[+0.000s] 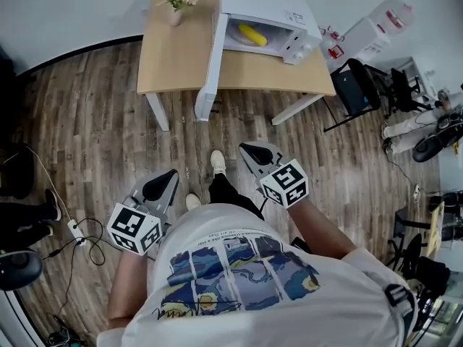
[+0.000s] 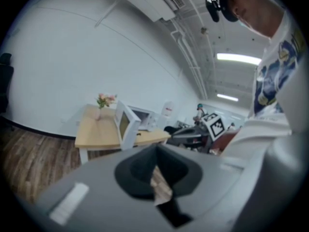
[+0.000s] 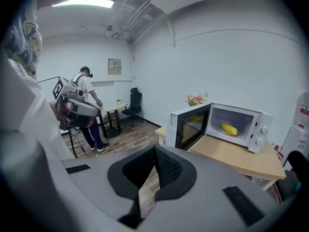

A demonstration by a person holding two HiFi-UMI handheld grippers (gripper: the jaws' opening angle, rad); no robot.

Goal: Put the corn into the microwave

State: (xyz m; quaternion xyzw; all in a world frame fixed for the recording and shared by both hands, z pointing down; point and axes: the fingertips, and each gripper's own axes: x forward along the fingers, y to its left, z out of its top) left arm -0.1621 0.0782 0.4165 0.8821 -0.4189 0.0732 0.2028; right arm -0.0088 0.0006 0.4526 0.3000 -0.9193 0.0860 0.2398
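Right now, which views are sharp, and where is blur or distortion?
Head view: sharp, evenly lit, corn clear inside the microwave, floorboards curving. Left gripper view: soft throughout, dark round vignette. Right gripper view: crisp, walls fisheye-curved, ceiling light glaring.

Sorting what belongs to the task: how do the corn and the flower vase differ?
The corn is yellow and lies flat inside the open microwave; the flower vase carries pink blooms and stands upright outside it on the table. Both rest over that table.

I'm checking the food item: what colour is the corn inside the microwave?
Yellow. The corn shows best in the right gripper view.
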